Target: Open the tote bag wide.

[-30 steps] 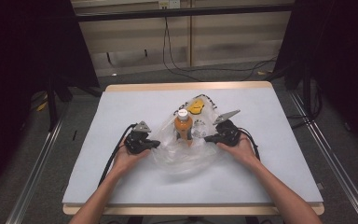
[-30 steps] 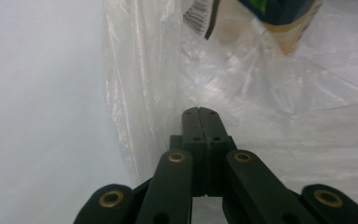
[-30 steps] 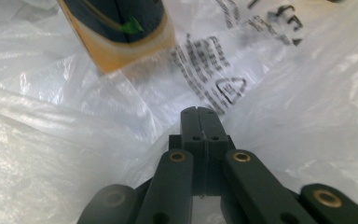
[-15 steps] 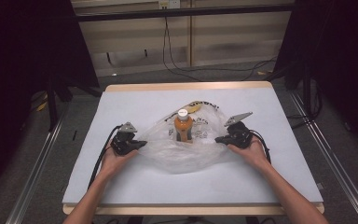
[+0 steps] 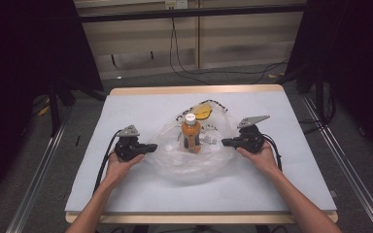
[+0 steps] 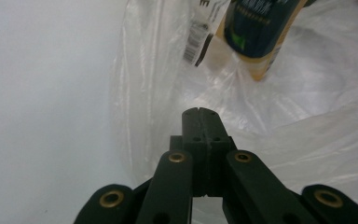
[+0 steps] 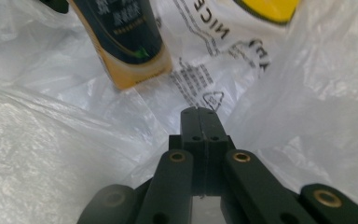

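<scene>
A clear plastic bag (image 5: 194,162) lies spread in the middle of the white table (image 5: 126,107), with an orange-capped bottle (image 5: 191,132) standing upright inside it. My left gripper (image 5: 154,146) is shut on the bag's left edge and my right gripper (image 5: 225,142) is shut on its right edge, so the film is stretched between them. In the left gripper view the closed jaws of the left gripper (image 6: 199,112) meet in the plastic bag (image 6: 307,116), with the bottle (image 6: 261,32) beyond. In the right gripper view the right gripper (image 7: 199,111) is shut the same way, with the bottle (image 7: 126,37) at upper left.
The bag carries black lettering and a yellow print (image 5: 203,114) on its far side. Black cables trail from both grippers over the table. Bare tabletop surrounds the bag. Dark stands and floor cables lie beyond the table's far edge.
Both grippers have moved apart, the left one leftward and the right one rightward. The bag has spread wider between them. The bottle stays upright in the middle.
</scene>
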